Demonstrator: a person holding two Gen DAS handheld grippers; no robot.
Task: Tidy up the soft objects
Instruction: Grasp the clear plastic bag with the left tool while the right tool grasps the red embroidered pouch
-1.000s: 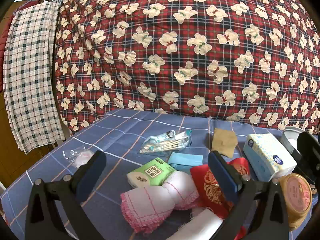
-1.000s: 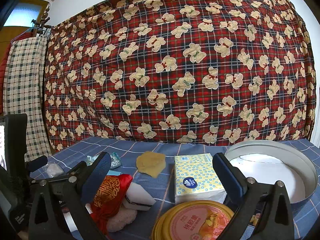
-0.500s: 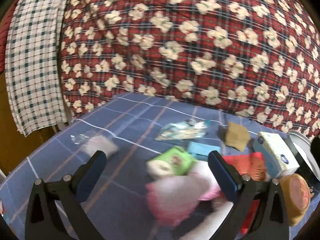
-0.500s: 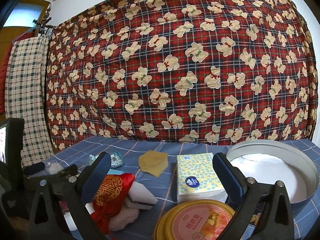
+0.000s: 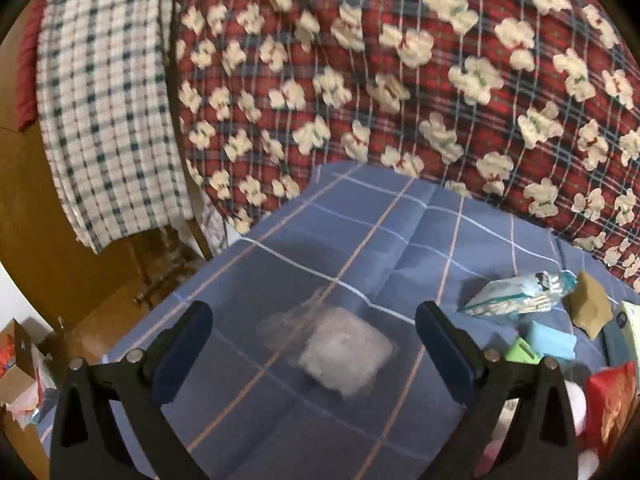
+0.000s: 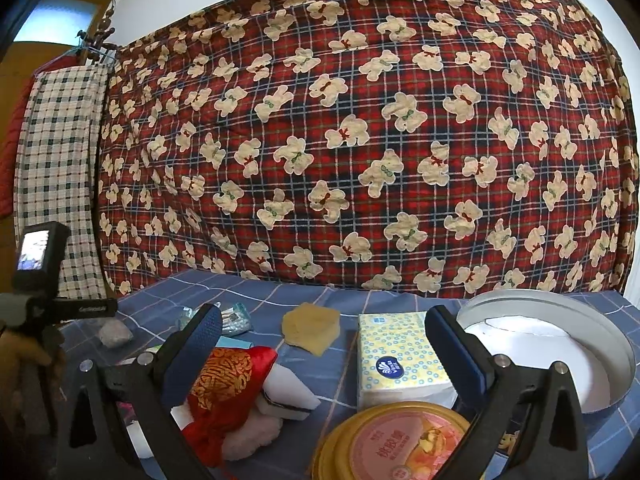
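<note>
The left gripper (image 5: 313,340) has its fingers spread wide and released, and between them, a little farther, lies a small clear plastic bag with white fluffy filling (image 5: 340,350) on the blue checked cloth of the worktop (image 5: 360,240); the bag is blurred. To its right lie a clear packet of cotton swabs (image 5: 520,294), a light blue block (image 5: 550,340) and a brownish-yellow sponge (image 5: 590,304). The right gripper (image 6: 322,332) is also released and grasps nothing. Near it are a red and gold embroidered pouch (image 6: 224,380), a yellow-dotted pack of tissues (image 6: 400,352), a round tin lid with pink label (image 6: 400,444), and, at the right, a round white tin (image 6: 560,332).
</note>
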